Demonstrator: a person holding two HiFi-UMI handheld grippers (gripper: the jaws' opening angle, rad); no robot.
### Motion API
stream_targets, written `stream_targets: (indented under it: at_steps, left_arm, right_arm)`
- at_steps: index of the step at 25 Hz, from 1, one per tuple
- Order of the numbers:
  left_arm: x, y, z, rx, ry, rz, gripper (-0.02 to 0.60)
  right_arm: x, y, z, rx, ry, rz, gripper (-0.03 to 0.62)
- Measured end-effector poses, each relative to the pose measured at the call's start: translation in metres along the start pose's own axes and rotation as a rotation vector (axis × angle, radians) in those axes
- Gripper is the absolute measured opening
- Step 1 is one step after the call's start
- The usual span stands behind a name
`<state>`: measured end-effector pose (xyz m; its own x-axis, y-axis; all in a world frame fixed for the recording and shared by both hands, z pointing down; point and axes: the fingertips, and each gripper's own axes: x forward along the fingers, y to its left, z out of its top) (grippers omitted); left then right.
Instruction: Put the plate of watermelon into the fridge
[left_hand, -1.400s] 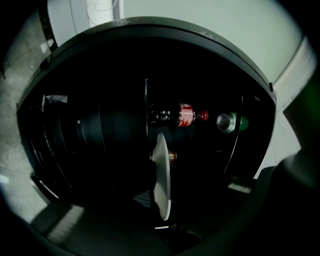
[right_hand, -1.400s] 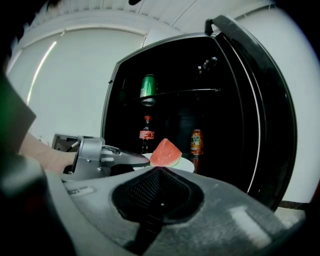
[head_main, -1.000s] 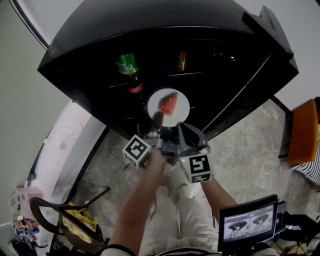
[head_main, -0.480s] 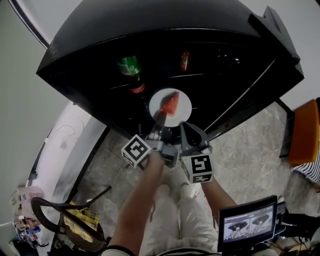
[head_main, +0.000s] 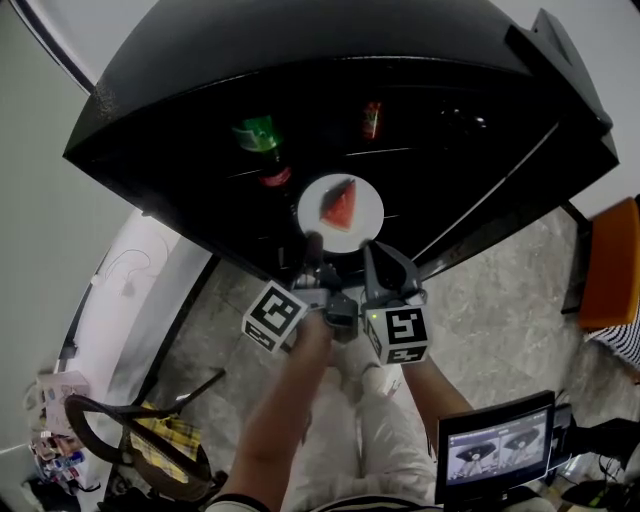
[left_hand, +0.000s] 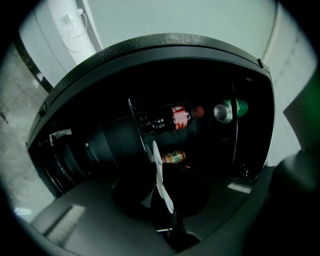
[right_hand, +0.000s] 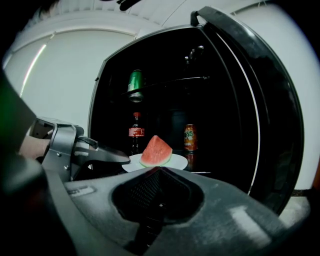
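Observation:
The white plate (head_main: 362, 208) carrying a red watermelon wedge (head_main: 340, 207) is inside the open black fridge (head_main: 150, 120), in front of the bottles. My left gripper (head_main: 314, 245) reaches up to the plate's near-left rim and is shut on it. In the left gripper view the plate (left_hand: 159, 175) shows edge-on, running down into the left gripper (left_hand: 172, 220). My right gripper (head_main: 372, 250) hangs just below the plate, shut and holding nothing. From the right gripper (right_hand: 157, 172) the watermelon (right_hand: 156, 150) and plate (right_hand: 176, 162) lie straight ahead.
In the fridge are a green can (head_main: 257, 132), a cola bottle (head_main: 275, 178) and an orange can (head_main: 371, 118). The fridge door (right_hand: 260, 100) stands open at the right. An orange chair (head_main: 610, 265), a small monitor (head_main: 495, 445) and a stool with yellow cloth (head_main: 150, 440) stand around on the stone floor.
The plate has shifted slightly farther into the fridge. Less of the left finger overlaps it, and the left marker cube sits a little lower. The right gripper has barely moved.

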<state>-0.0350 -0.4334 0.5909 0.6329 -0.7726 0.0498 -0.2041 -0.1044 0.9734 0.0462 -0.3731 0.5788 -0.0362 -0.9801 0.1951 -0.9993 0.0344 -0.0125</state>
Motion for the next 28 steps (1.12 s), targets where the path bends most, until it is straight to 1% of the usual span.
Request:
stream_targets:
  at_steps: [4, 7, 8, 9, 10, 11, 12, 13, 14, 15, 20, 24, 28]
  left_arm:
    - [0.009, 0.001, 0.001, -0.016, 0.019, -0.015, 0.032]
    - [0.014, -0.003, 0.001, -0.033, 0.052, -0.065, 0.032]
    - [0.010, -0.005, 0.001, -0.023, 0.054, -0.083, 0.049]
    - [0.003, -0.007, 0.000, 0.014, 0.052, -0.097, 0.071]
    - [-0.004, -0.008, -0.001, 0.086, 0.051, -0.107, 0.071]
    - [-0.012, -0.010, -0.003, 0.190, 0.057, -0.114, 0.069]
    - [-0.018, -0.011, -0.007, 0.311, 0.073, -0.119, 0.055]
    - [-0.021, -0.012, -0.013, 0.425, 0.098, -0.123, 0.026]
    - [-0.023, -0.014, -0.019, 0.514, 0.126, -0.130, 0.003]
    - [-0.022, -0.016, -0.025, 0.574, 0.151, -0.141, 0.003]
    - [-0.014, -0.025, -0.035, 0.745, 0.220, -0.186, 0.002]
    - [-0.008, -0.024, -0.036, 0.815, 0.232, -0.199, 0.002]
    - [-0.001, -0.024, -0.036, 0.863, 0.219, -0.211, 0.002]
  right_arm:
    - [0.004, -0.005, -0.002, 0.004, 0.002, -0.001, 0.000]
    - [0.009, -0.010, -0.004, 0.005, 0.011, -0.007, 0.000]
    - [0.009, -0.011, -0.003, 0.004, 0.010, -0.007, 0.000]
    - [0.010, -0.011, -0.002, 0.003, 0.009, -0.006, 0.000]
    - [0.010, -0.010, -0.001, 0.003, 0.009, -0.005, 0.000]
    - [0.010, -0.010, 0.000, 0.004, 0.009, -0.003, 0.000]
    - [0.010, -0.009, 0.001, 0.005, 0.010, -0.001, 0.000]
    - [0.009, -0.008, 0.001, 0.007, 0.012, 0.001, 0.000]
    - [0.008, -0.007, 0.000, 0.010, 0.013, 0.004, 0.000]
    - [0.007, -0.004, 0.000, 0.013, 0.011, 0.008, 0.000]
    - [0.004, 0.011, -0.009, -0.007, 0.009, 0.047, 0.000]
    - [0.009, 0.013, -0.009, -0.015, -0.002, 0.045, 0.000]
    - [0.016, 0.009, -0.006, -0.017, -0.021, 0.032, 0.000]
